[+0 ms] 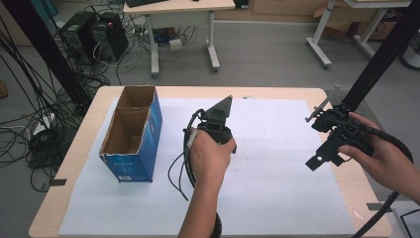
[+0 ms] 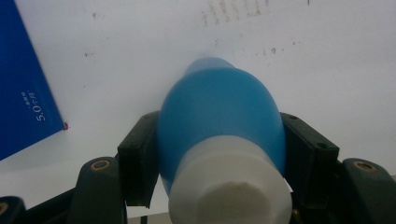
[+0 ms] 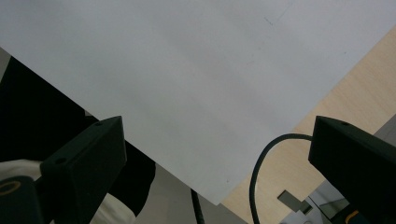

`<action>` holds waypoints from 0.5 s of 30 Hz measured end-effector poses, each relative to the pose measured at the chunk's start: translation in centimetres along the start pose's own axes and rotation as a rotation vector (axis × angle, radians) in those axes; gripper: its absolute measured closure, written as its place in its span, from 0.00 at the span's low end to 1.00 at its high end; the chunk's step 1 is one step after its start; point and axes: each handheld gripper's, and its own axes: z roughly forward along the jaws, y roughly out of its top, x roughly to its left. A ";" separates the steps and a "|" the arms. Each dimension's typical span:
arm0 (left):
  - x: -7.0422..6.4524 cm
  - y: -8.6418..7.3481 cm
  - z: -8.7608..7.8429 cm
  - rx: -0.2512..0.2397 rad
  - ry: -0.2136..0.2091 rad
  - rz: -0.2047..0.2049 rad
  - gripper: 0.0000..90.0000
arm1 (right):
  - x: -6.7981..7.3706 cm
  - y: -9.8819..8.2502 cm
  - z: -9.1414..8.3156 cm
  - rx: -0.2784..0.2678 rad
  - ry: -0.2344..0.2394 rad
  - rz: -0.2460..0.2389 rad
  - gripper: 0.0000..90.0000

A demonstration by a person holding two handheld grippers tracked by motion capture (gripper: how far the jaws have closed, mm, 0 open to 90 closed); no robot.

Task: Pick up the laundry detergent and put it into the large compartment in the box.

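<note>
From the high view I see the wooden table (image 1: 74, 153) covered by a white sheet (image 1: 267, 193). An open blue cardboard box (image 1: 132, 133) with two compartments stands at its left. My left gripper (image 1: 218, 130) sits near the middle of the sheet, just right of the box, the hand (image 1: 210, 157) wrapped over it so I cannot see its jaws from here. My right gripper (image 1: 331, 141) hangs over the sheet's right edge, held by the right hand (image 1: 384, 161), tilted, with nothing visible between its jaws.

In the left gripper view, the two black jaws press against both sides of a blue bottle (image 2: 222, 116) with a white cap (image 2: 231, 186); the cap end points back toward the camera, the rounded blue end toward the white sheet (image 2: 327, 60). A corner of the blue box (image 2: 23, 93) shows at the left, apart from the bottle.

In the right gripper view, the jaws stand wide apart with nothing in the gap. Beyond them lie the white sheet (image 3: 187, 79), a strip of table (image 3: 345, 88) and a black cable (image 3: 261, 172).
</note>
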 end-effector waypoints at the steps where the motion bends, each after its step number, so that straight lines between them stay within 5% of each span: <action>1: 0.0 0.0 0.0 -0.001 0.000 -0.001 0.41 | -0.1 0.0 0.0 0.001 0.003 0.005 0.04; 15: 0.3 -0.2 -0.2 -0.023 -0.005 -0.006 0.42 | -0.9 0.1 0.3 0.010 0.019 0.027 0.04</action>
